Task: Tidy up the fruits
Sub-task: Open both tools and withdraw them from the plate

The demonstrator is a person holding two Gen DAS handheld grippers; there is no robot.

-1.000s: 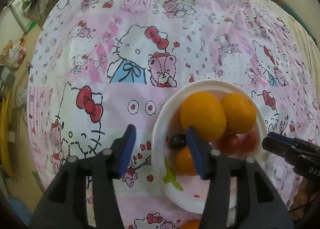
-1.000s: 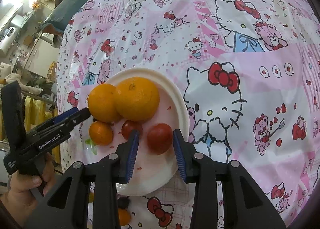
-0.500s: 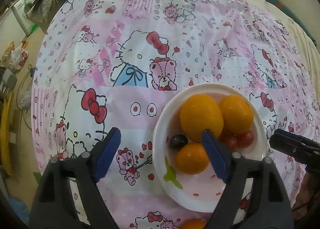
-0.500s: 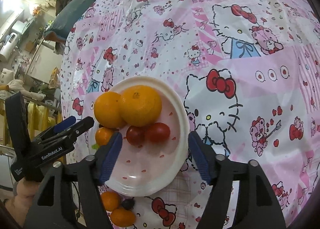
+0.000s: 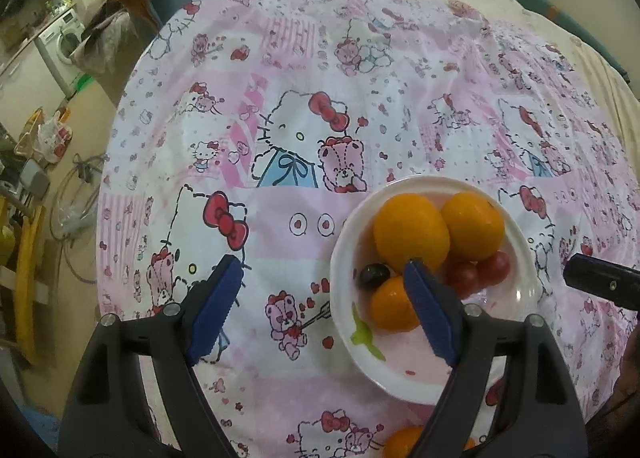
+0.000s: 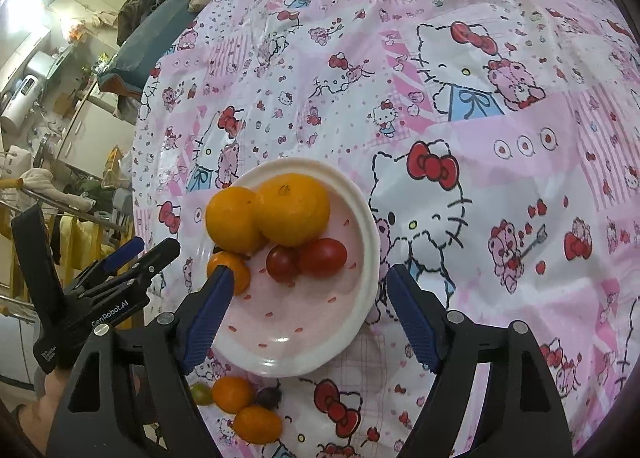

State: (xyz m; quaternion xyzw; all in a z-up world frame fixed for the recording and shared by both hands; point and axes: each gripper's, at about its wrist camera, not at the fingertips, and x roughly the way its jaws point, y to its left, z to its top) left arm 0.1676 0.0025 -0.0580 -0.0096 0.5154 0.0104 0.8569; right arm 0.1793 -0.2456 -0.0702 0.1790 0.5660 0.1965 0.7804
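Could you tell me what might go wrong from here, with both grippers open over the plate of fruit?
The loose fruit lies beside the plate close to the cloth's near side, so a nudge could roll it off. The two large oranges lean together above the tomatoes; adding more may start them rolling. The plate sits on soft bedding, so pressing its rim with the right gripper or left gripper could tip it.

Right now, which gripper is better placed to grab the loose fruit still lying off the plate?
Probably the right gripper: it is open, and the loose fruit lies just below the plate, close under its left finger. The left gripper, also open, sees only one piece at its bottom edge.
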